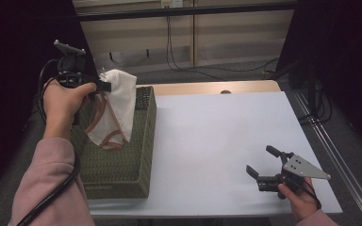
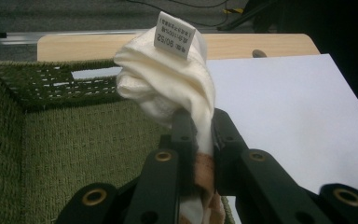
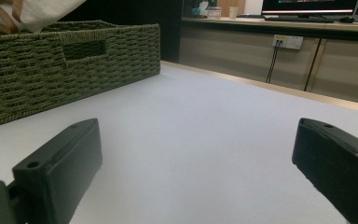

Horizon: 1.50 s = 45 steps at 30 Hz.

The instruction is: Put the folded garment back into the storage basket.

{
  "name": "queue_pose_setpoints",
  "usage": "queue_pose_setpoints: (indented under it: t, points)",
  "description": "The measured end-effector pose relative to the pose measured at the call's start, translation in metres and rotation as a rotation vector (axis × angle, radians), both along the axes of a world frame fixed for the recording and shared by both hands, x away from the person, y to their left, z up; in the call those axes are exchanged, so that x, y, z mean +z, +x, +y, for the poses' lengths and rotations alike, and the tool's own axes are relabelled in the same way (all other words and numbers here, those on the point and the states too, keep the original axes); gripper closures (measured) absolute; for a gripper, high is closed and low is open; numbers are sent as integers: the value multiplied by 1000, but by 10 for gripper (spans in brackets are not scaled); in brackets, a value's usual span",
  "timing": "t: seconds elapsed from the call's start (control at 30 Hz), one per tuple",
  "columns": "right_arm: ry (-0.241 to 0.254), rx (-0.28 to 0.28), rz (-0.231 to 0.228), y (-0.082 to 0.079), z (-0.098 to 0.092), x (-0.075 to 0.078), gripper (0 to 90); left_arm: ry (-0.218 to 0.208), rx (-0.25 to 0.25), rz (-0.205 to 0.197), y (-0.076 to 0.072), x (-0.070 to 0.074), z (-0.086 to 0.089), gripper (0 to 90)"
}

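In my left gripper view, a small white care label (image 2: 174,35) stands up at the top centre, sewn to the bunched top of a cream-white garment (image 2: 168,84). I can read "90/52" printed large on it; the finer lines above and below are too small to make out. I see no other legible writing.

My left gripper (image 1: 104,86) sits in the upper left of the high view, its jaws pinching the garment's gathered cloth. The rest of the garment, edged in pinkish-brown trim, hangs down over the green woven basket (image 1: 143,141). In the left gripper view the cloth is squeezed between the two black jaws at lower centre, with the basket's inner wall and its handle slot behind it at left.

The basket stands along the left edge of the white table top (image 1: 217,141), its long side running from the near edge toward the far one. To its right the white surface stretches bare across the middle of the high view, bounded by a wooden strip (image 1: 207,87) at the top and a metal rail at the right.

My right gripper (image 1: 260,162) rests low at the lower right of the high view, near the table's front right corner, jaws spread wide with nothing between them. In the right gripper view the basket's outer wall occupies the upper left, well apart from both jaws.
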State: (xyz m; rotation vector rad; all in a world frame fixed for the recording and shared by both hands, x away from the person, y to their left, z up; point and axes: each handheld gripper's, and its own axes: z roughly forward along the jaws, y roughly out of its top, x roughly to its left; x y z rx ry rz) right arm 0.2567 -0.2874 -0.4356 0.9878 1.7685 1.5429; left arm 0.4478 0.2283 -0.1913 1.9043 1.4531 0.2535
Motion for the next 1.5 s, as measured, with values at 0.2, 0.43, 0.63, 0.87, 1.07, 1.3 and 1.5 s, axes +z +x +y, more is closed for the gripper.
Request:
queue_pose_setpoints:
  t: [0.2, 0.43, 0.63, 0.87, 1.07, 1.3, 1.5]
  points:
    - [0, 0, 1, 0, 0, 0, 10, 2, -3, 4, 0, -10, 3, 823]
    - [-4, 0, -1, 0, 0, 0, 11, -2, 0, 12, 1, -18, 5, 823]
    - [-3, 0, 1, 0, 0, 0, 10, -6, 4, 22, 2, -26, 6, 823]
    - [-39, 14, -8, 1, -3, -1, 10, 4, -15, 22, 3, -35, 9, 823]
    - [-34, 15, -5, 0, -2, -1, 11, 4, 1, 31, 2, -40, 9, 823]
    - [-37, 14, -10, 1, -2, -1, 10, 0, 13, 38, 2, -49, 15, 823]
    - [-37, 13, -9, 0, -2, -1, 10, 3, 16, 48, 3, -56, 16, 823]
